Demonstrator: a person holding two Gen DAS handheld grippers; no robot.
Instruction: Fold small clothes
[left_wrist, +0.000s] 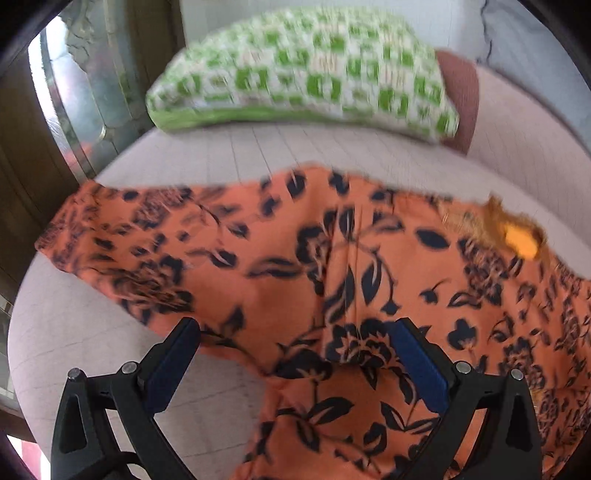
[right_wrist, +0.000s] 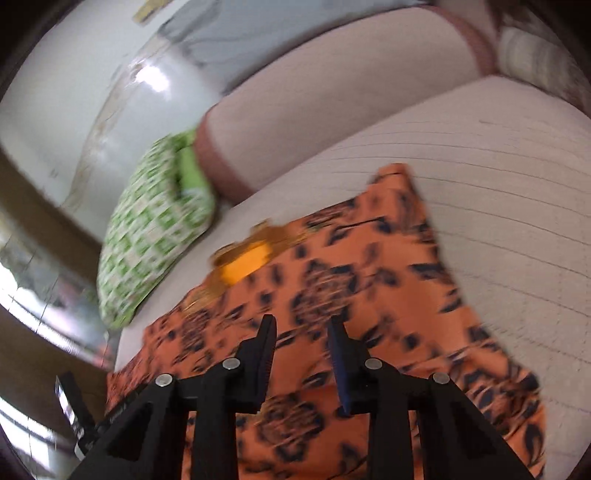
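Observation:
An orange garment with a black flower print (left_wrist: 280, 258) lies spread on a pale cushioned seat (left_wrist: 74, 332), its yellow neck opening (left_wrist: 519, 240) to the right. My left gripper (left_wrist: 295, 328) hovers over the garment's near part with its jaws wide apart and nothing pinched between them. In the right wrist view the same garment (right_wrist: 369, 280) shows its neck opening (right_wrist: 245, 260) at the far left. My right gripper (right_wrist: 301, 325) hangs above the cloth with a narrow gap between its fingers; the fabric seen in the gap lies below them.
A green and white checked pillow (left_wrist: 303, 74) (right_wrist: 155, 229) rests at the back of the seat, against the pink backrest (right_wrist: 332, 122). A window and a dark wooden frame (left_wrist: 22, 155) stand to the left. Bare ribbed seat cover (right_wrist: 517, 177) extends to the right of the garment.

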